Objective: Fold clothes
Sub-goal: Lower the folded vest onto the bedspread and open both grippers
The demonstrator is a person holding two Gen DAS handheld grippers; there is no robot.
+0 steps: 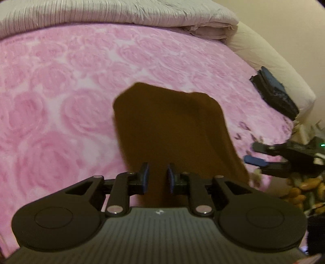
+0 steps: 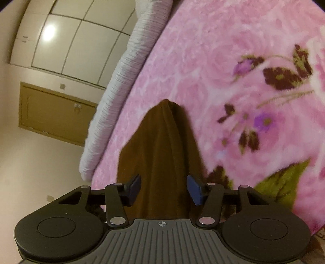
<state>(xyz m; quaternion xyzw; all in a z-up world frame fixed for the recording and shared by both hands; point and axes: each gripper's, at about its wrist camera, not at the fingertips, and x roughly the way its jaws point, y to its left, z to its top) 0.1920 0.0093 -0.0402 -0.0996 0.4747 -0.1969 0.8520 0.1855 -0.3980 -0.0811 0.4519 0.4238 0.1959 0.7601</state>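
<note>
A dark brown garment [image 1: 170,126] lies on a pink rose-patterned blanket [image 1: 61,97], its near end running under my left gripper [image 1: 157,175]. The left jaws stand a little apart with the brown cloth between them; no firm pinch shows. In the right wrist view the same brown garment [image 2: 162,154] rises in a draped peak between the fingers of my right gripper [image 2: 164,187], whose blue pads [image 2: 194,189] stand wide apart and hold nothing. The right gripper also shows at the right edge of the left wrist view [image 1: 264,160], open, beside the garment's right edge.
A folded grey-white quilt [image 1: 113,14] lies along the far side of the bed. A dark folded item [image 1: 274,93] rests near the bed's right edge by a cream pillow [image 1: 270,54]. White wardrobe doors [image 2: 71,40] and a brown cabinet [image 2: 54,113] stand beyond the bed.
</note>
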